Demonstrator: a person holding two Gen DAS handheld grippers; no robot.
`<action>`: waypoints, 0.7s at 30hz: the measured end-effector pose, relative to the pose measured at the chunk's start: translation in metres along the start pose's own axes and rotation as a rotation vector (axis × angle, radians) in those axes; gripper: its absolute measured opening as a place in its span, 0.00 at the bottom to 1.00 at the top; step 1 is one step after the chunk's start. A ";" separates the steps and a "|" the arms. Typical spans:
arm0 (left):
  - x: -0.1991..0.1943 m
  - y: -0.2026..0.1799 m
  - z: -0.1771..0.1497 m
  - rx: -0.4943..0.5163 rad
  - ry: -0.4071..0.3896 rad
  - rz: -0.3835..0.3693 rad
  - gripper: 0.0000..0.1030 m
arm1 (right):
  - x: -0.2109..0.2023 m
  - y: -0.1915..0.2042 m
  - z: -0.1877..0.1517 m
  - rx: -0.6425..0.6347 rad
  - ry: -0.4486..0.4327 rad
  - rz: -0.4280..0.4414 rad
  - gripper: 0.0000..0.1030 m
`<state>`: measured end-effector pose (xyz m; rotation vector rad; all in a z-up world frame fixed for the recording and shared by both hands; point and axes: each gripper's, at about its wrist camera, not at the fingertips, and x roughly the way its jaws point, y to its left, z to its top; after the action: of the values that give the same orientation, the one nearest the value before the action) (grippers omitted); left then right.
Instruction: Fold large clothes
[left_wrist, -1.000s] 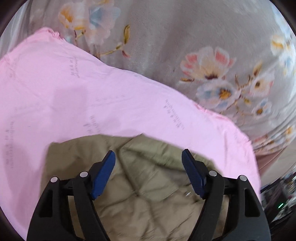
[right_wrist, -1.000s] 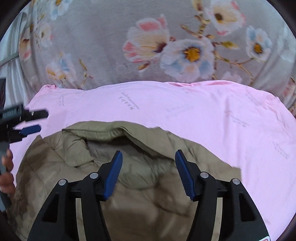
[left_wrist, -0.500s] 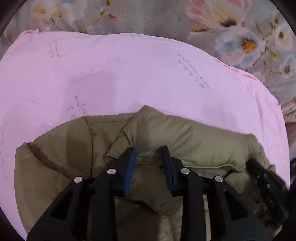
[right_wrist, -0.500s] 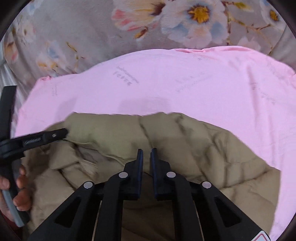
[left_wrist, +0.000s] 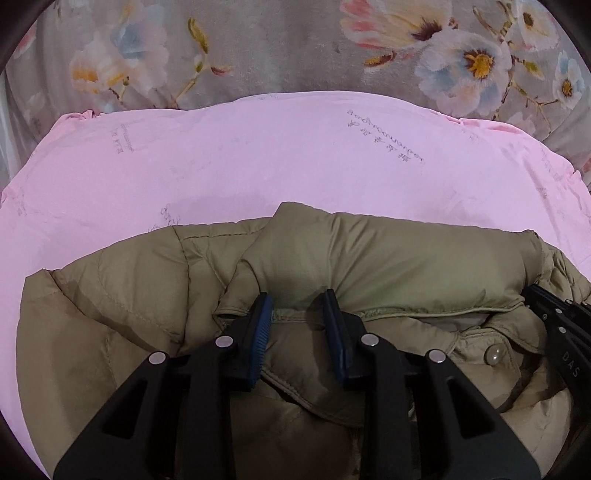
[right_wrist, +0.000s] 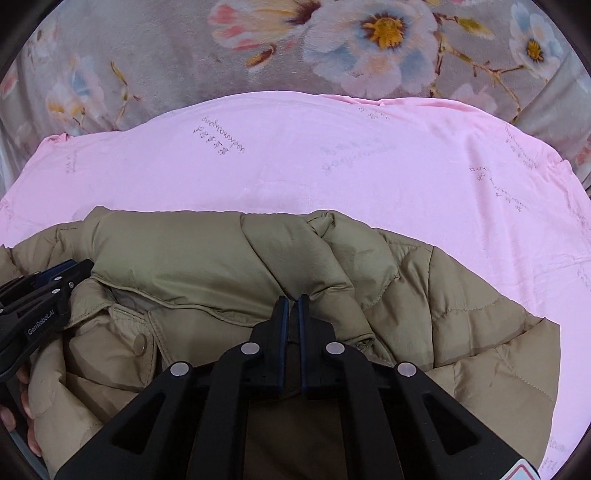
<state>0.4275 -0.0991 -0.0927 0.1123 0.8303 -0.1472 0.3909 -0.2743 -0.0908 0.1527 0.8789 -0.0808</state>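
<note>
Claws' (left_wrist: 297, 308) pads buried in jacket (left_wrist: 406, 258).

Quilted khaki puffer jacket (left_wrist: 388, 258) of faintly shiny cloth; matt pink sheet (left_wrist: 258, 155); plushy floral blanket (right_wrist: 166, 55); matt black plastic tools

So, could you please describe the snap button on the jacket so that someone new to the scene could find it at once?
Start at the pink sheet spread over the floral blanket; the olive padded jacket lies on its near part. Below the puffy collar, on the flat placket to the right of the left hand-held gripper, sits the snap button: one pale, shiny round disc, the only hard fitting seen on the soft fabric.
</note>
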 end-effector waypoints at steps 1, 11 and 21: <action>0.000 -0.001 0.000 0.002 -0.002 0.004 0.28 | 0.000 0.000 0.000 -0.001 0.000 -0.001 0.02; 0.000 -0.006 -0.002 0.022 -0.009 0.030 0.27 | -0.001 0.000 -0.001 0.003 0.003 0.007 0.02; 0.002 -0.008 -0.001 0.029 -0.014 0.047 0.27 | 0.000 -0.002 0.001 0.016 0.002 0.018 0.02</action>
<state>0.4267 -0.1068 -0.0953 0.1575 0.8110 -0.1155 0.3913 -0.2768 -0.0903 0.1753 0.8788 -0.0710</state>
